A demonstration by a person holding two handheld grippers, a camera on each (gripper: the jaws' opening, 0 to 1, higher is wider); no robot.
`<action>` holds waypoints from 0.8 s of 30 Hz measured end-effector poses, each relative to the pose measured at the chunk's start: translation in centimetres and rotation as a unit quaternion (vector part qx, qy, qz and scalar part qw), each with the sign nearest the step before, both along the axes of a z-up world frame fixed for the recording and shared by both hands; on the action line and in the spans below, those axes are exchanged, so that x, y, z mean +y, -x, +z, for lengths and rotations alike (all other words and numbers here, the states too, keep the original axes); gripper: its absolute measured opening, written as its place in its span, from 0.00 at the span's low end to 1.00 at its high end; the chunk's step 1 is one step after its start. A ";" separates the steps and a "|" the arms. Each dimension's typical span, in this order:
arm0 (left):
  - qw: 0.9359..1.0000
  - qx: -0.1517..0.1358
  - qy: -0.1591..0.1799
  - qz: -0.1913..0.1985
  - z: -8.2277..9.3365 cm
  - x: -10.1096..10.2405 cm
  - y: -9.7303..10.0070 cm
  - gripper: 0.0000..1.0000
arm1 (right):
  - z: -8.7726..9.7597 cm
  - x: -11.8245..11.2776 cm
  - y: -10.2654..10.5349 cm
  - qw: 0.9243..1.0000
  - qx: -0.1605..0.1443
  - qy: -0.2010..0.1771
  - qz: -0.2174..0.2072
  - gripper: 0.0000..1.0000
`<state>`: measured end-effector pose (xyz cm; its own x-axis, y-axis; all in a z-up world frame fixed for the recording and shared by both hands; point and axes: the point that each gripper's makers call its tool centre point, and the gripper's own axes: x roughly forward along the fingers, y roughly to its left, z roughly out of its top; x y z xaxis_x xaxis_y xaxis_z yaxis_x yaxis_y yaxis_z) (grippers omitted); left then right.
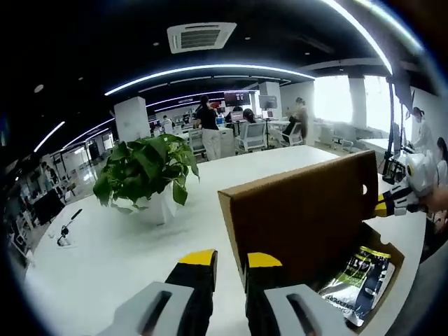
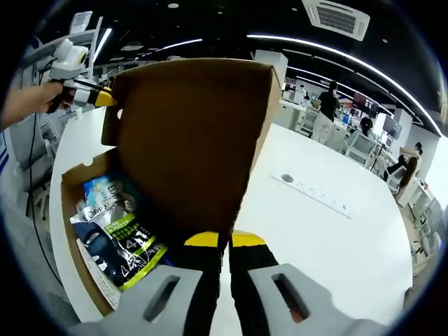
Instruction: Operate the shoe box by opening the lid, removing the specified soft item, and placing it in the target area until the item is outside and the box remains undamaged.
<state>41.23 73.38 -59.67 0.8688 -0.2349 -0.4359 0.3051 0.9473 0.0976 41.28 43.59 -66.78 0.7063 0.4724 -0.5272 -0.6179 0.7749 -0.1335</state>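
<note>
A brown cardboard shoe box [image 1: 392, 252] [image 2: 70, 210] sits on the white table with its lid [image 1: 301, 217] [image 2: 189, 133] raised upright. Inside lie soft foil packets [image 1: 357, 280] [image 2: 115, 238] in black, green and silver. My left gripper [image 1: 229, 260] is shut on the lid's near side edge. Across the lid, the right gripper [image 1: 383, 206] pinches the other edge. In the right gripper view, my right gripper [image 2: 226, 241] is shut on the lid's edge, and the left gripper [image 2: 105, 98], held by a hand, grips the far edge.
A potted green plant [image 1: 147, 171] stands on the round white table [image 1: 105, 259] left of the box. A power strip [image 2: 311, 189] lies on the table to the right of the lid. Chairs, desks and people fill the office behind.
</note>
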 end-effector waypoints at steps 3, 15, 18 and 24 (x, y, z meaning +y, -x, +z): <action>1.000 0.014 -0.001 0.002 -1.1 0.1 0.7 0.14 | 0.0 0.0 0.0 1.000 0.000 0.002 0.001 0.01; 0.998 0.060 0.021 0.020 -5.6 -0.1 2.7 0.09 | -0.1 0.1 -0.6 1.000 0.008 0.003 -0.002 0.01; 0.997 0.067 0.020 0.024 -6.3 -0.2 2.6 0.06 | -0.1 0.2 -0.8 1.000 0.011 0.004 -0.002 0.01; 0.997 0.066 0.026 0.032 -6.5 -0.5 2.2 0.02 | -0.1 0.2 -0.7 1.000 0.021 0.002 -0.001 0.01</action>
